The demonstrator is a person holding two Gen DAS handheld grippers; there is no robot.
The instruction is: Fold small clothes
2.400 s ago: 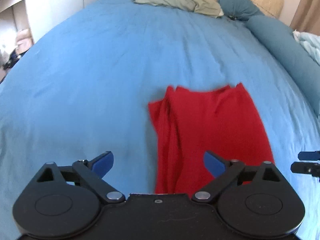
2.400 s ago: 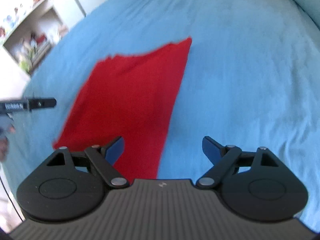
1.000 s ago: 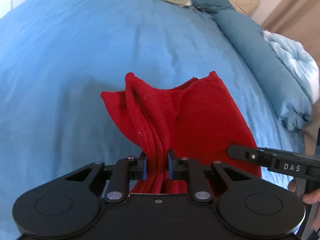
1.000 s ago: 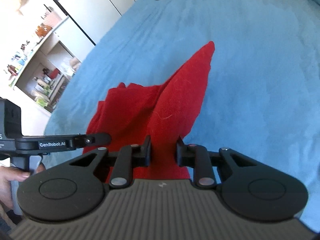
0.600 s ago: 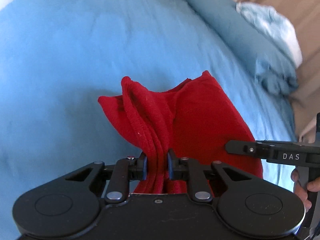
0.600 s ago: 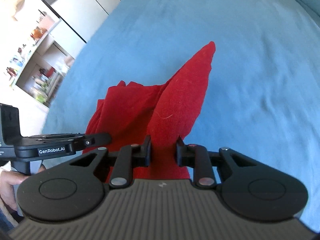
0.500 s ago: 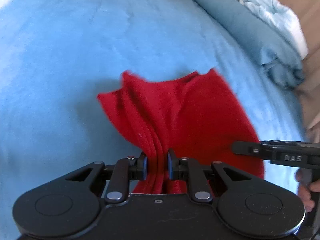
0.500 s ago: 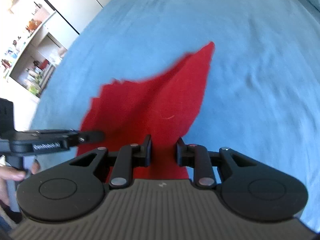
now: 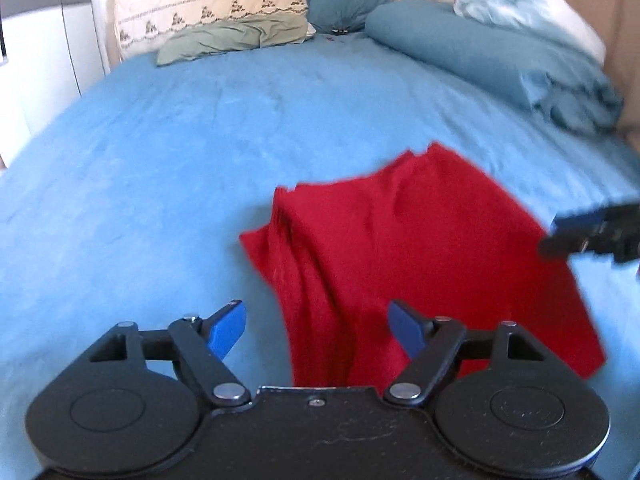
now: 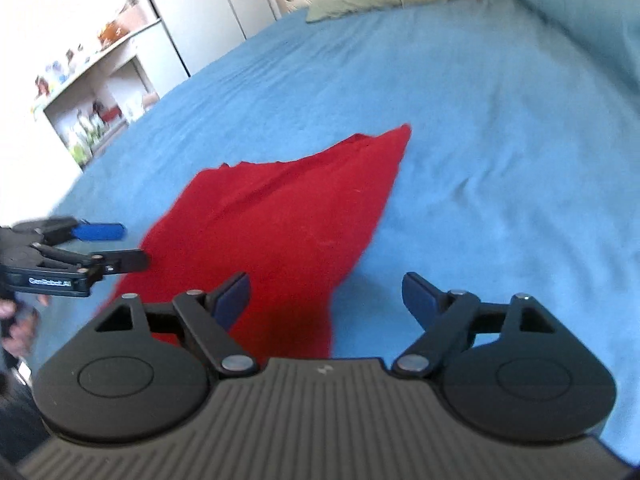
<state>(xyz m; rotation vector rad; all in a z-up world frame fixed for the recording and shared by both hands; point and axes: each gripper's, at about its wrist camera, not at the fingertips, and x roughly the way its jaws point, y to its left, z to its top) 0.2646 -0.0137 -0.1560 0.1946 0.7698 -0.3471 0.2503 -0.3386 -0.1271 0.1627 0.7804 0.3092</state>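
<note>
The left claw (image 9: pixel 316 330) stands wide, its jaws having just been opening, and the blue pads (image 9: pixel 224 330) press on nothing. The right claw (image 10: pixel 326 300) is likewise wide and has just been opening too; its pads (image 10: pixel 234 298) also hold nothing.

The red cloth (image 9: pixel 404 264) lies on the blue bed (image 9: pixel 160 152), flattish, with bunched ridges along its left side in the left view. Its near edge runs under both claw bodies, so how far it reaches toward the person cannot be seen. In the left view the cloth lies between the spread fingers and stretches off to the right beyond them. In the right view (image 10: pixel 276 232) it sits under the left finger and the gap, while the right finger stands over bare sheet; its far corner tapers to a point.

Both frames are blurred, most at the edges. The right claw shows in the left view only as a dark smear (image 9: pixel 592 232) at the right margin, cut off by the frame, just beside the cloth's right edge. The left claw appears in the right view (image 10: pixel 100 246) at the left margin beside the cloth, with part of a hand (image 10: pixel 18 320) behind it, too smeared to read.

Pillows (image 9: pixel 236 36) and a rolled duvet (image 9: pixel 492 60) lie at the far end of the bed, well apart from the cloth. Shelves (image 10: pixel 80 92) beside the bed hold small items too blurred to tell.
</note>
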